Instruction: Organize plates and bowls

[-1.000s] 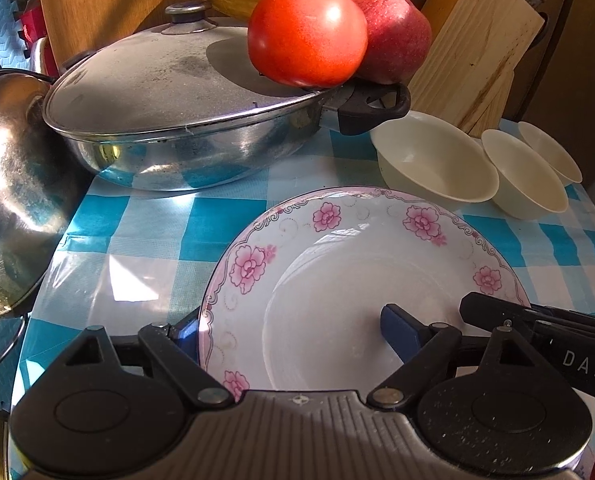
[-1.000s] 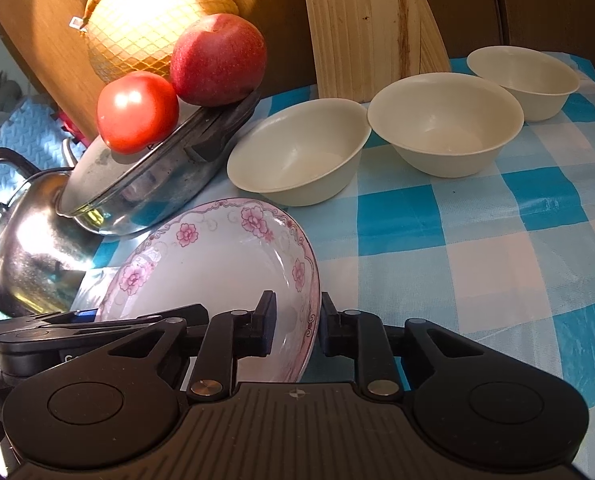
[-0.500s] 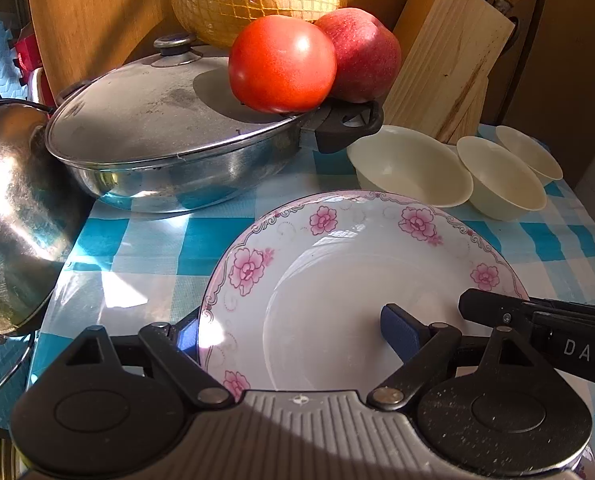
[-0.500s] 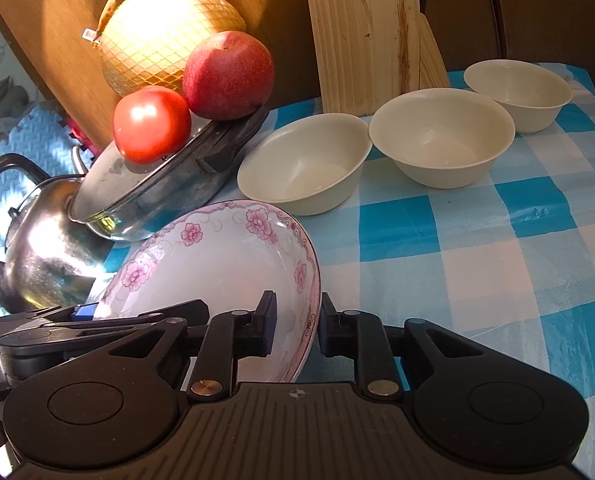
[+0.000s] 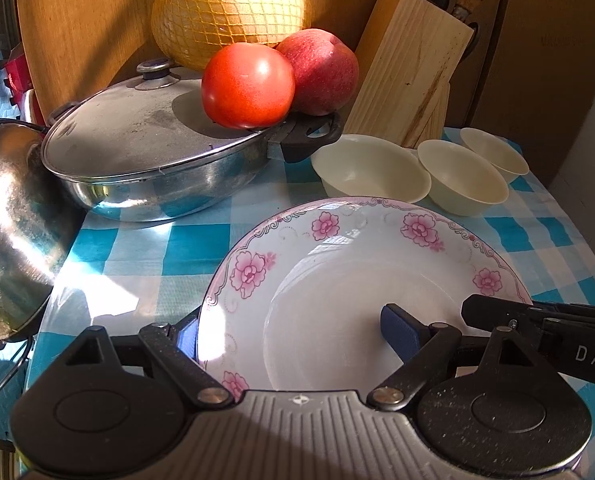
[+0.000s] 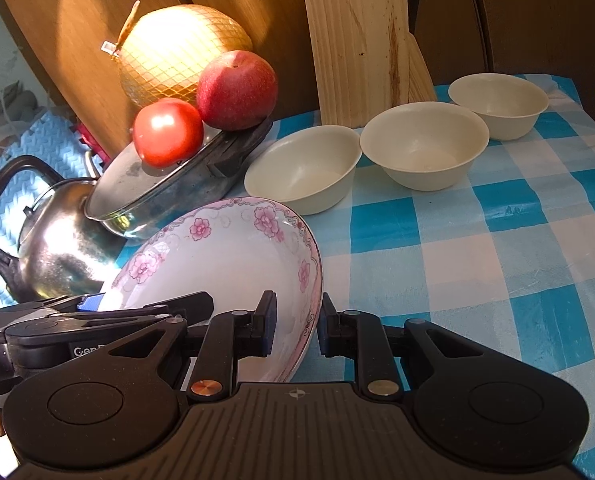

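Plate: a white plate with pink flowers on its rim [image 5: 337, 240] was held tilted above the blue-and-white checked tablecloth [image 6: 497, 248], gripped from two sides
Left gripper: the left gripper [image 5: 289, 332] stood with its fingers wide; one blue pad [image 5: 401, 330] lay inside the plate's well and the other sat under the rim at the plate's left edge, so the plate's near side lay between them; whether the pads pressed on it could not be told
Right gripper: the right gripper [image 6: 295, 326] had its fingers narrow, closed on the plate's right rim, one pad inside and one outside
Bowls: three cream bowls stood in a row on the cloth beyond the plate, the near bowl [image 6: 303, 168], the middle bowl [image 6: 423, 144] just beside it and the far bowl [image 6: 497, 102] at the end, all upright and empty
Pan: a steel pan with a glass lid [image 5: 149, 152] stood left of the bowls
Fruit: a tomato [image 5: 247, 86] and a red apple [image 5: 321, 72] rested on the lid's right edge near the pan's black handle, with a netted pomelo [image 5: 229, 8] behind them
Kettle: a steel kettle [image 6: 53, 240] stood at the far left, beside the pan
Knife block: a wooden knife block [image 5: 409, 76] stood behind the bowls, against brown wooden panels
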`<state>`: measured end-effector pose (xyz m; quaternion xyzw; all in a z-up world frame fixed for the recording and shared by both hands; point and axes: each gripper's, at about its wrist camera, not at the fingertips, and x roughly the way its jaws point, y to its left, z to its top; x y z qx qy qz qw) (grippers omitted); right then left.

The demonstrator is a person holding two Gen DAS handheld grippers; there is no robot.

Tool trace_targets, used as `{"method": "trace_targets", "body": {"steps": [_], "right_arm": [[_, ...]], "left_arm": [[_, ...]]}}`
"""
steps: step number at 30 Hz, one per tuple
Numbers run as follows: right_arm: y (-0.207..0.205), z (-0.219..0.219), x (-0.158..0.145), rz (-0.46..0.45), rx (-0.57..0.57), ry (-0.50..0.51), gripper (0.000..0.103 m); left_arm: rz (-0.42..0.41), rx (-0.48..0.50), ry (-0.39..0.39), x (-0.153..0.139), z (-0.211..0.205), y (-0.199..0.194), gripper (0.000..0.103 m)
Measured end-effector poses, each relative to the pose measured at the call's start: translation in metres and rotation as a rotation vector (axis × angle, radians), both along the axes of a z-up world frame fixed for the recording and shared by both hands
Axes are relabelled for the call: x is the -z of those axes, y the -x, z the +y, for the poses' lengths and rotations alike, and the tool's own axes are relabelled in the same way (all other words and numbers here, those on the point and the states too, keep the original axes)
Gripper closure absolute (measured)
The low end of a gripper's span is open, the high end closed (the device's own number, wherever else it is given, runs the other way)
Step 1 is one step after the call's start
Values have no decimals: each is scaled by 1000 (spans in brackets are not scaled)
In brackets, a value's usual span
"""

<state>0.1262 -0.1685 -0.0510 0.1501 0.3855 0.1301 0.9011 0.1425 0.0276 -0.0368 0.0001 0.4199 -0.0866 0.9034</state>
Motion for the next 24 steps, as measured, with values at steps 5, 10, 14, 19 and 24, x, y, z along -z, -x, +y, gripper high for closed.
{"method": "trace_targets", "body": {"steps": [5,10,14,19,24], "right_arm": [[12,-7,-6,-16,16,-5,76],[23,-13,-8,-22,28,-1,76],[33,-16,-9,-26,35,3,76],[47,-22,-10,-32,47,-4,76],[63,-27,-10,-34,61,-6,76]], "left_arm": [[-14,26,-2,-3,-6,10,21],[-19,44,-1,-6,-11,20,21],[-23,62,3,-7,-15,28,21],[-34,90,-3,-9,-22,38,21],[-39,110,-3,-10,-27,47,21]]}}
